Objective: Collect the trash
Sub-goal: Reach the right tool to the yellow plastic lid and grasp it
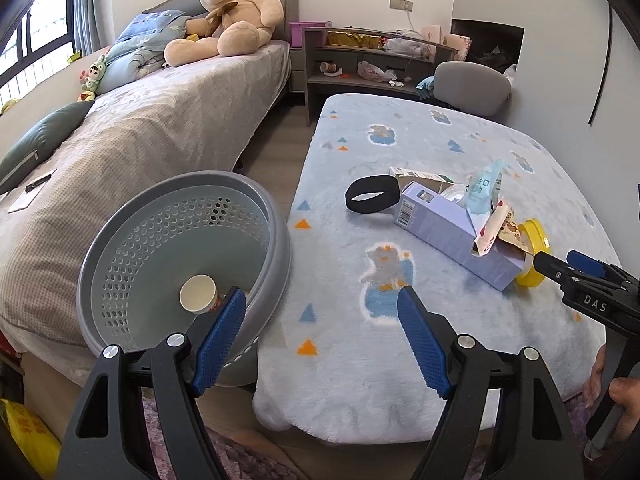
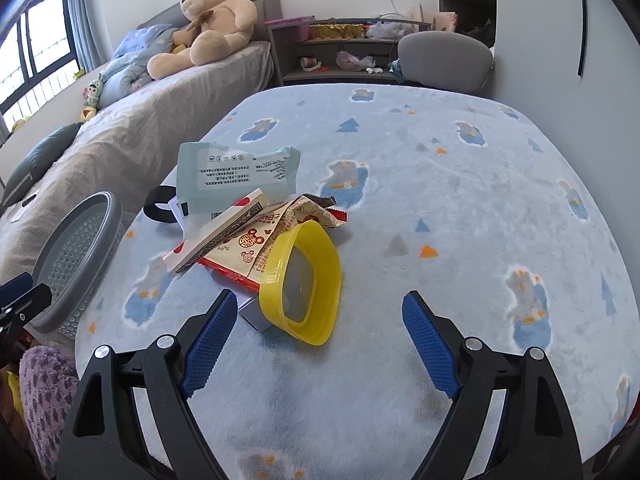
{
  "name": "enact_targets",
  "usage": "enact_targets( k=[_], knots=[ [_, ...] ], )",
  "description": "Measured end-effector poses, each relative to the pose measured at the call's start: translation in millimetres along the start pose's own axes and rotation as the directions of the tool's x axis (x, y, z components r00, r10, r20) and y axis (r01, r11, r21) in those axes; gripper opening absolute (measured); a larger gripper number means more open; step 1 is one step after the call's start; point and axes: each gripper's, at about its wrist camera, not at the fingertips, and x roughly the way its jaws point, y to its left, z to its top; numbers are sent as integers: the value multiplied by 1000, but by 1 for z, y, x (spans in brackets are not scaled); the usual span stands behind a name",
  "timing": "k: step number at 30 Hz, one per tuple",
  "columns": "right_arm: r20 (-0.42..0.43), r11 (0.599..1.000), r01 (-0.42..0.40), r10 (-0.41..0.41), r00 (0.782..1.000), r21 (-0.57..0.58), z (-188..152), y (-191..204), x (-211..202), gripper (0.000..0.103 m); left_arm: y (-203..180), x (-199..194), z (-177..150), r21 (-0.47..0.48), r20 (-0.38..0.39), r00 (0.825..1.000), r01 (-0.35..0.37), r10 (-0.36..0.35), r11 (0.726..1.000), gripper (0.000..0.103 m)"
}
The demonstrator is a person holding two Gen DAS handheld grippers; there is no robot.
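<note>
Leaning on fluffy blanket (image 2: pixel 460 208): glossy yellow plastic lid (image 2: pixel 301 282).

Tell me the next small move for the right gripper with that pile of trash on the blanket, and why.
Probably ease the right gripper forward and down onto the yellow lid. Its fingers stand open and empty, the lid lies nearest, just ahead between them, and only a paper cup sits in the grey basket.

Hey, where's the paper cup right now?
The paper cup lies on its side at the bottom of the grey perforated bin, low left in the left wrist view, beside the blue-blanketed table.
</note>
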Motion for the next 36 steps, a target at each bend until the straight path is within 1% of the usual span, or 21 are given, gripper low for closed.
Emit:
enact_targets(
  k=[7, 13, 23, 29, 36],
  knots=[
    [-20, 999, 24, -23, 1000, 40, 1, -13, 10, 83, -3, 2, 1, 3, -9, 1000, 3, -3, 1000, 75],
    [-14, 996, 59, -59, 998, 69, -1, -25, 7, 83, -3, 2, 2, 5, -9, 1000, 8, -7, 1000, 75],
    [-30, 986, 121, -118, 993, 116, -2, -47, 7, 83, -4, 2, 2, 5, -7, 1000, 10, -10, 1000, 75],
    [-43, 986, 124, -119, 992, 115, -5, -49, 9, 83, -6, 1, 3, 6, -5, 1000, 16, -16, 1000, 75],
    [-81, 989, 108, -100, 992, 102, -11, -45, 19, 83, -9, 2, 2, 6, -6, 1000, 25, -25, 1000, 75]
  ],
)
